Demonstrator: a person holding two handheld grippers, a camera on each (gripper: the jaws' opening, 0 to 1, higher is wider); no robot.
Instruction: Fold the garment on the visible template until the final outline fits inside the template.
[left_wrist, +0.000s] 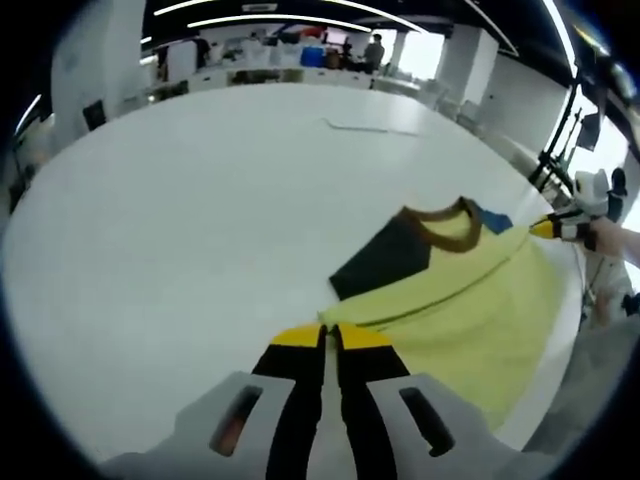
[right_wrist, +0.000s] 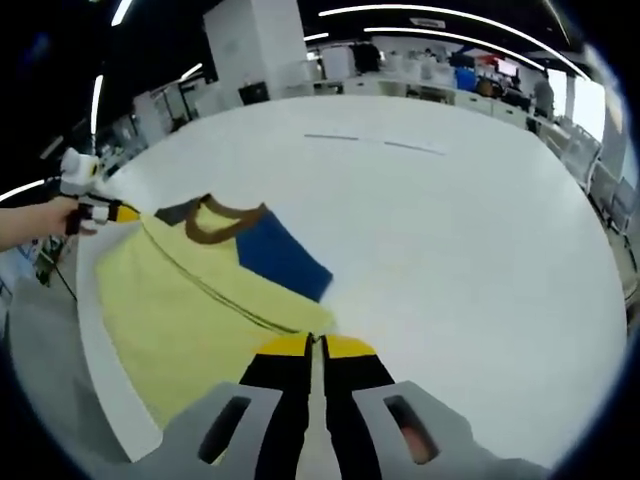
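At the bottom of the left gripper view, the left gripper (left_wrist: 323, 337) has its yellow-tipped black jaws pressed together on a corner of the yellow garment (left_wrist: 470, 300), with the cloth edge pinched between the tips. From that corner a folded ridge of fabric runs up and to the right across the garment toward the right gripper (left_wrist: 545, 228), which comes in from the right, held by a hand (left_wrist: 612, 238), and grips the far end of the same fold. The garment lies near the edge of a large white table (left_wrist: 200, 220), with a brown ribbed collar (left_wrist: 445, 222) at its upper end, a dark sleeve (left_wrist: 385, 260) spread flat to the left of the collar and a bit of blue sleeve (left_wrist: 493, 218) showing just right of it. In the right gripper view the right gripper (right_wrist: 313, 343) likewise has its jaws closed tight on a corner of the garment (right_wrist: 170, 310), and the left gripper (right_wrist: 122, 212) appears at the left, held by a hand (right_wrist: 40, 222), at the other end of the ridge. A blue sleeve (right_wrist: 280, 255) lies flat beside the collar (right_wrist: 225, 225) on the table (right_wrist: 450, 260). Two thin lines (right_wrist: 375, 142) mark the tabletop well beyond the garment.
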